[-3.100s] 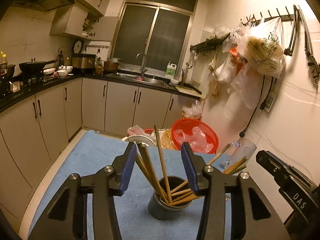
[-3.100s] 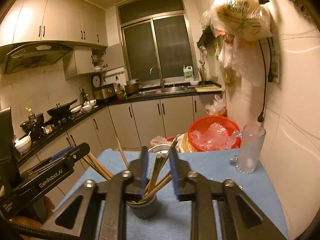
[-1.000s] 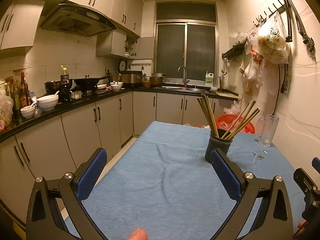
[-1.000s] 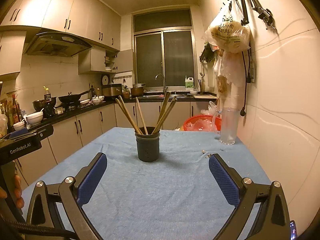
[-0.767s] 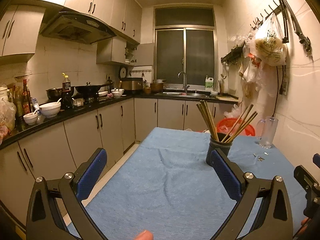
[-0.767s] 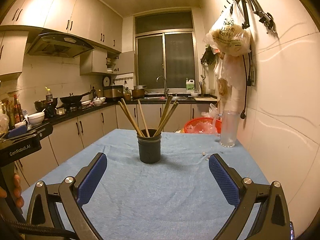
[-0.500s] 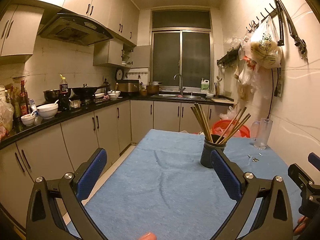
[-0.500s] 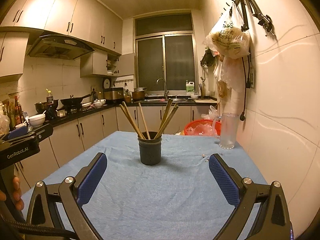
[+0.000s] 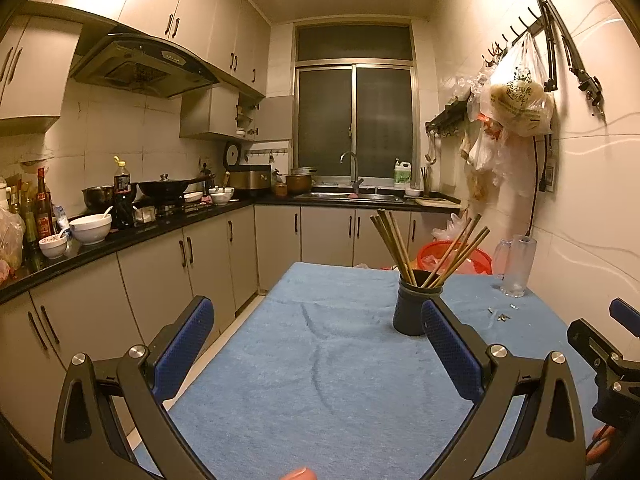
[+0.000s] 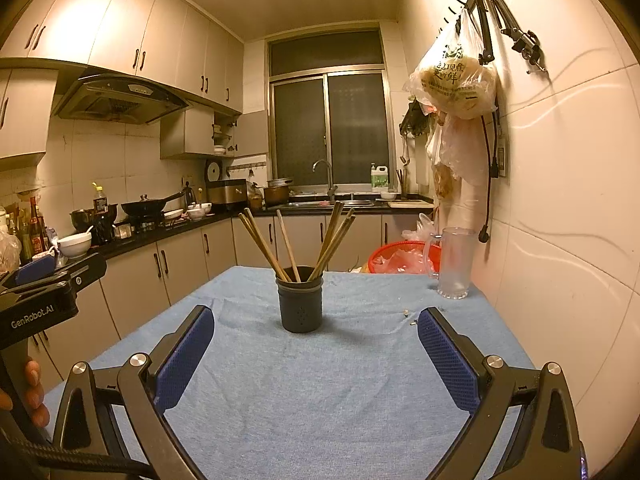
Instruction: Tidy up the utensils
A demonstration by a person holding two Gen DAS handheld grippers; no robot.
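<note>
Both grippers have drawn back from the holder since the earlier frames, where each stood close over the chopsticks with the right one nearly pressed together around a bundle. Now the left gripper (image 9: 318, 344) and the right gripper (image 10: 316, 342) hang low over the near end of the table, jaws spread wide and empty.

The dark utensil holder (image 10: 301, 299) stands upright on the blue table cloth (image 10: 320, 392), centre of the right wrist frame and right of centre in the left wrist frame (image 9: 416, 304). All visible chopsticks (image 10: 298, 240) stand in it, fanned left and right. No loose utensil shows on the cloth; only small crumbs (image 10: 408, 316) lie right of the holder. A clear glass mug (image 10: 454, 262) stands at the right edge near the wall, well apart from the holder, with a red basket (image 10: 400, 262) behind it.

Assessment: the gathering step appears finished and the task is at or near its end. Any further move calls only for checking that no utensil remains outside the holder. A renewed approach should come from above, since the splayed sticks could tip the holder if struck sideways.
</note>
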